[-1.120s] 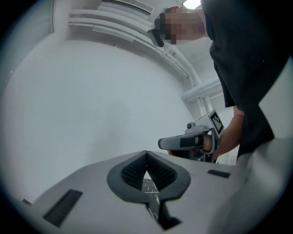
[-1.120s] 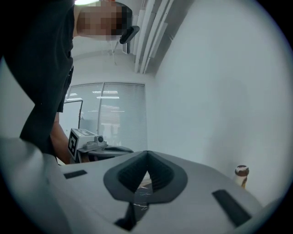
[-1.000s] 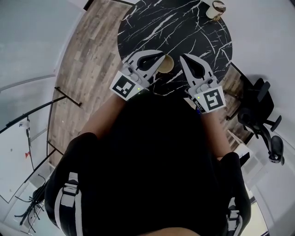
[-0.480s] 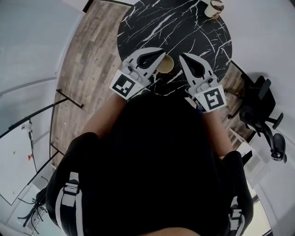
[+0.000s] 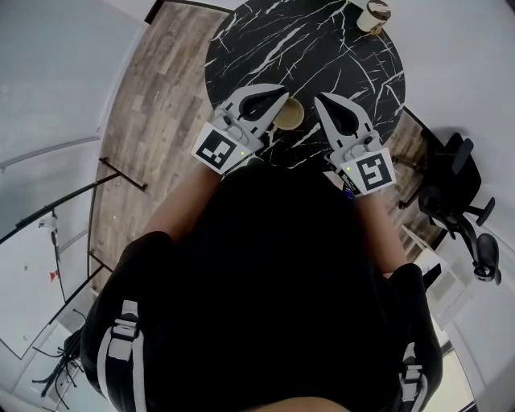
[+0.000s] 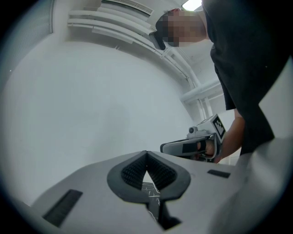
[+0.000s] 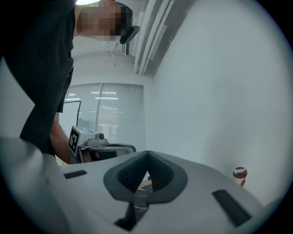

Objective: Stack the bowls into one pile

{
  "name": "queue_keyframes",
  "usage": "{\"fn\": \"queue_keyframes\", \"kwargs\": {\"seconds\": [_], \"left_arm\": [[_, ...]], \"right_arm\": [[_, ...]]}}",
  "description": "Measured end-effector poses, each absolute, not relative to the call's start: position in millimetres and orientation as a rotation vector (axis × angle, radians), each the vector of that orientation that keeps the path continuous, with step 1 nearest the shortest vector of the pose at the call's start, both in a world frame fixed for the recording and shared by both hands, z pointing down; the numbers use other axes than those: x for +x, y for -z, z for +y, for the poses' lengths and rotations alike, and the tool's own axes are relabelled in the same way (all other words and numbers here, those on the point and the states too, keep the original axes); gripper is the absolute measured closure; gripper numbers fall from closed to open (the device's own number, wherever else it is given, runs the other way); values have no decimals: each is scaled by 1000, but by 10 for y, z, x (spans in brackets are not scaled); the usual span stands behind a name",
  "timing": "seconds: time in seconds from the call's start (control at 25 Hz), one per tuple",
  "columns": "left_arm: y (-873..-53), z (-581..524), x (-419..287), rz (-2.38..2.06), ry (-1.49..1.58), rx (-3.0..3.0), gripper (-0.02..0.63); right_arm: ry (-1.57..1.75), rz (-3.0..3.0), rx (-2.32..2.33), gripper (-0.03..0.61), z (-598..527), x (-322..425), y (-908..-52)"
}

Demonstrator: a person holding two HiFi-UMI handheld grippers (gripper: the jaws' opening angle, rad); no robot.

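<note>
A tan bowl [image 5: 291,113] sits on the round black marble table [image 5: 322,48], near its front edge. It lies between my two grippers, and the left one covers part of it. In the head view my left gripper [image 5: 282,91] is just left of the bowl and my right gripper [image 5: 319,99] just right of it. Both point level across the table. Each is shut with nothing between its fingertips, as the left gripper [image 6: 146,153] and right gripper [image 7: 147,153] views show. A small brown-and-white cup-like piece [image 5: 375,14] stands at the table's far right edge and shows again as the same small piece [image 7: 240,174] in the right gripper view.
A black office chair [image 5: 455,189] stands right of the table. Wood-plank floor [image 5: 153,113] runs along the left, with thin black frame legs [image 5: 121,170] on it. White walls fill the background of both gripper views. The person's dark torso hides the table's near edge.
</note>
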State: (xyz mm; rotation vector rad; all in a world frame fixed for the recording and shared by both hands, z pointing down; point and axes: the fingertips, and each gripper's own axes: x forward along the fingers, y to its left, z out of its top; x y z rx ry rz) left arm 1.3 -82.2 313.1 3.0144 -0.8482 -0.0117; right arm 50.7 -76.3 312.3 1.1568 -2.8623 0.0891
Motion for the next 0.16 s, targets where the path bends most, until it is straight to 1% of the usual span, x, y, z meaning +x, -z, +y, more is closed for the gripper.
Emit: {"fn": "queue_keyframes", "kwargs": {"seconds": [0.16], "left_arm": [[-3155, -862, 10, -848, 7, 3013, 610]], "right_arm": [[-91, -2859, 1160, 578, -803, 521, -3152]]}}
